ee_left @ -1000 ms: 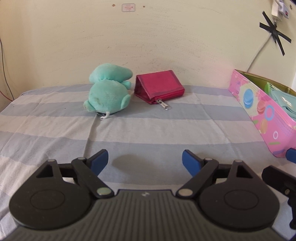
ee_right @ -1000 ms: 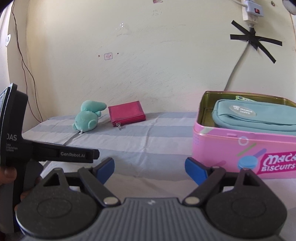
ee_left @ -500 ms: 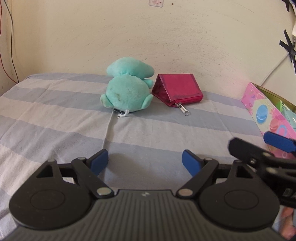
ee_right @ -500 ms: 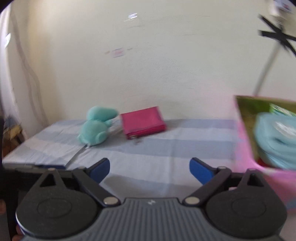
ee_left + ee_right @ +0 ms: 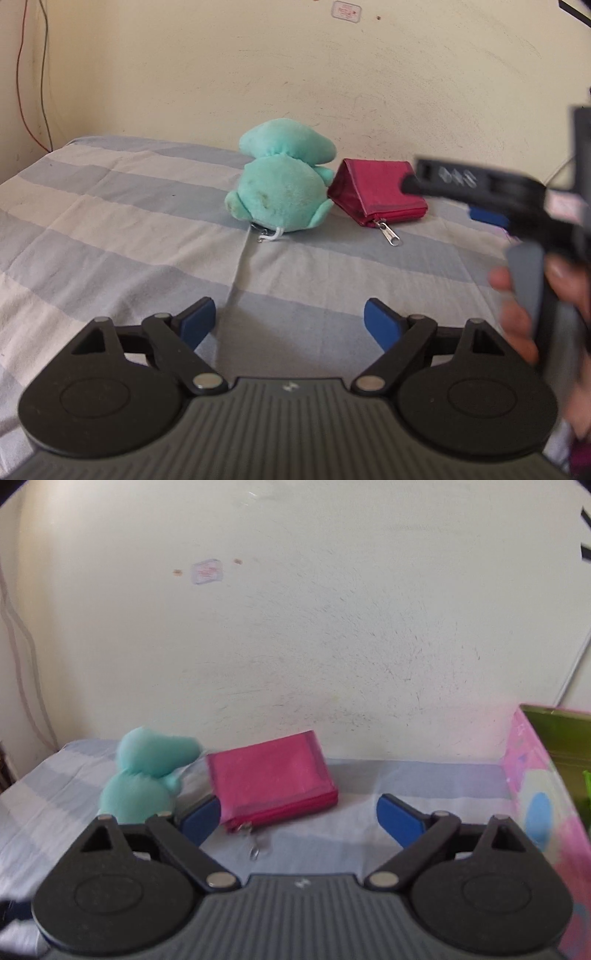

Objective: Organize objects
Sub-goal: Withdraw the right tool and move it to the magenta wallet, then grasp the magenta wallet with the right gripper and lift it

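At centre frame the wide-open, empty right gripper [image 5: 297, 814] is lined up on the pink wallet [image 5: 271, 781], whose neighbouring teal plush [image 5: 142, 781] could be knocked or pinched, the left gripper [image 5: 290, 321] likewise open and empty.

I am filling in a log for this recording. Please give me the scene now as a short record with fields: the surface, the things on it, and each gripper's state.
surface: striped sheet against a pale wall
soft toy: teal plush, lying on the sheet near the wall
wallet: pink zip wallet, on the sheet just right of the toy; touching or not, cannot tell
tin: pink biscuit tin at the right edge, lid off
left gripper: open, jaws have just widened, nothing between them
right gripper: open, nothing gripped, pointed at the wallet
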